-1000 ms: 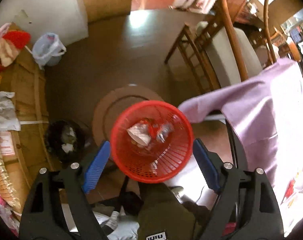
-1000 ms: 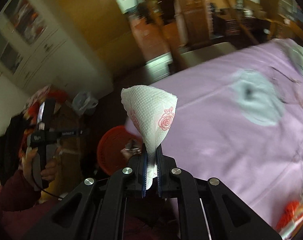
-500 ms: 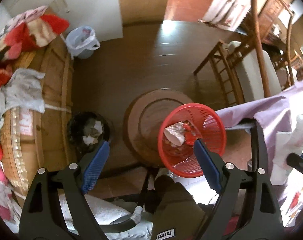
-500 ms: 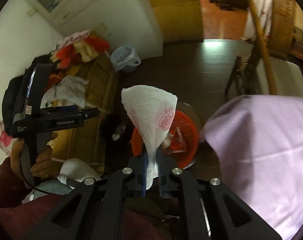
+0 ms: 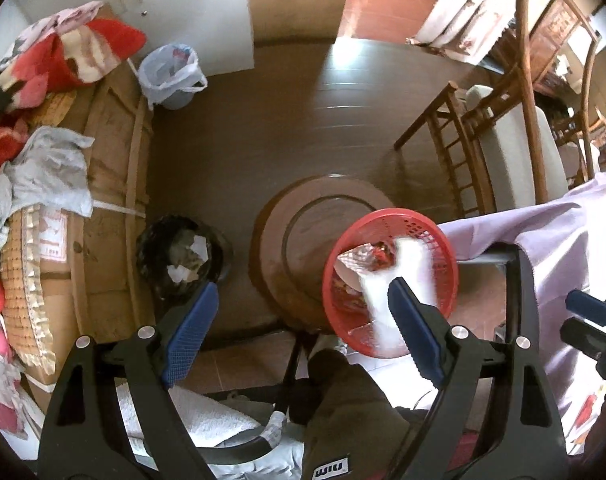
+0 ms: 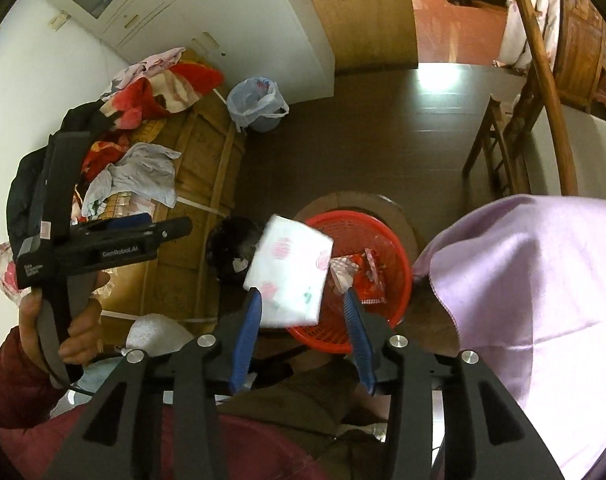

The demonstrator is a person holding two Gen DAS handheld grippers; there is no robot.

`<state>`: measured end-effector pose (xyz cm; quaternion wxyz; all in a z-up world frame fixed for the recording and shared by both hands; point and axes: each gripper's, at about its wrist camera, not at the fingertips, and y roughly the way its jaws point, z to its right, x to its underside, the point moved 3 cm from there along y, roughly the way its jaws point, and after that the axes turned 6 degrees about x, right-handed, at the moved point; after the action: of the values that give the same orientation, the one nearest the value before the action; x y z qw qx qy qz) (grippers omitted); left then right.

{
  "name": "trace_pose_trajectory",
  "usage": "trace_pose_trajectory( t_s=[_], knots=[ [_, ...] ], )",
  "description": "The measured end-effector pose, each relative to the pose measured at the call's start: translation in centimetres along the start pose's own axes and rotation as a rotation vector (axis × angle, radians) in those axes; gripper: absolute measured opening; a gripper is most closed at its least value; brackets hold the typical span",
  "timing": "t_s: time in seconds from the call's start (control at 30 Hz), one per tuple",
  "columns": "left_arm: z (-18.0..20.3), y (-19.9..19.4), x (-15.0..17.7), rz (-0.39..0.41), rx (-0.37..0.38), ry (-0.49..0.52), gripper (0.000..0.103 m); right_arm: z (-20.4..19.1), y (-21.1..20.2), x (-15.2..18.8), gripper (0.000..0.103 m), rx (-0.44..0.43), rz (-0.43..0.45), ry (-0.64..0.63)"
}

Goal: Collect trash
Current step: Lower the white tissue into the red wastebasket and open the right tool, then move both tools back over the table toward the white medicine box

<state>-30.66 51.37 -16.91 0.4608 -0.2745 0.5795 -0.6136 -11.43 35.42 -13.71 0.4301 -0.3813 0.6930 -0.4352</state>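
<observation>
Right gripper [image 6: 301, 306]: fingers spread wide, gripping nothing. Paper napkin [image 6: 289, 270] loose just ahead of fingertips, blurred, apparently mid-fall; flat face toward camera, overlapping left rim of red basket [image 6: 387, 280] below. Basket holds wrappers, sits on round stool [image 5: 303, 236].

Left gripper [image 5: 299, 322]: spread, empty, farther from basket; right is nearer.

Left view shows napkin as white streak inside basket rim; right view alone shows its pink print. Judgement: drop should land in basket.

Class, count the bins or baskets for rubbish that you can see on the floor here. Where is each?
3: red basket in the middle; black bin beside it; bag-lined bucket by the wall.
</observation>
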Motion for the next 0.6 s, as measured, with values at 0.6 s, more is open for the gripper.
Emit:
trace_pose_trajectory(
  t_s=[0.6],
  knots=[
    [8.1,-0.1,-2.3,0.027,0.059,0.188,0.086,4.6,-6.1,2.8,0.048,0.133,0.155,0.123]
  ],
)
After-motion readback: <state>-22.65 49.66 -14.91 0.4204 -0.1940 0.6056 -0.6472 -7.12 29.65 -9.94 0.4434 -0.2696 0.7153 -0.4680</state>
